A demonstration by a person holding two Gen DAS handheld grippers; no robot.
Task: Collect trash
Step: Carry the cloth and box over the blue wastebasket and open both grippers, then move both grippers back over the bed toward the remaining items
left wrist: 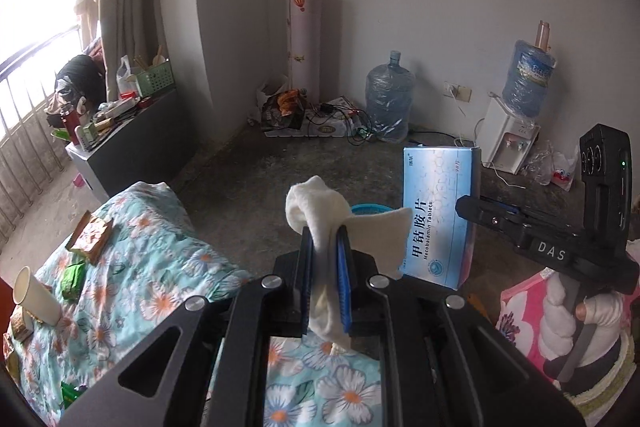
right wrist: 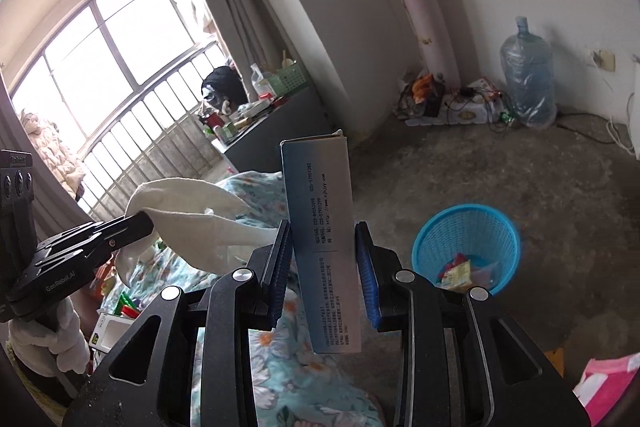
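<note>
My left gripper (left wrist: 325, 247) is shut on a crumpled white tissue (left wrist: 316, 211), which sticks out above and below the pads. From the right wrist view the same left gripper (right wrist: 144, 221) comes in from the left with the tissue (right wrist: 192, 215) hanging off its tip. My right gripper (right wrist: 322, 239) is shut on a blue and white medicine box (right wrist: 320, 195), held upright. That box (left wrist: 438, 215) also shows at the right of the left wrist view. A blue mesh trash basket (right wrist: 466, 247) stands on the floor to the right, holding some wrappers. Its rim (left wrist: 370, 207) peeks out behind the tissue.
A bed with a floral cover (left wrist: 160, 267) lies below and to the left. On it are a paper cup (left wrist: 34, 297), a brown wrapper (left wrist: 90, 235) and a green packet (left wrist: 72, 279). Water bottles (left wrist: 390, 99), a dispenser (left wrist: 506, 143) and a dark cabinet (left wrist: 132, 147) line the walls.
</note>
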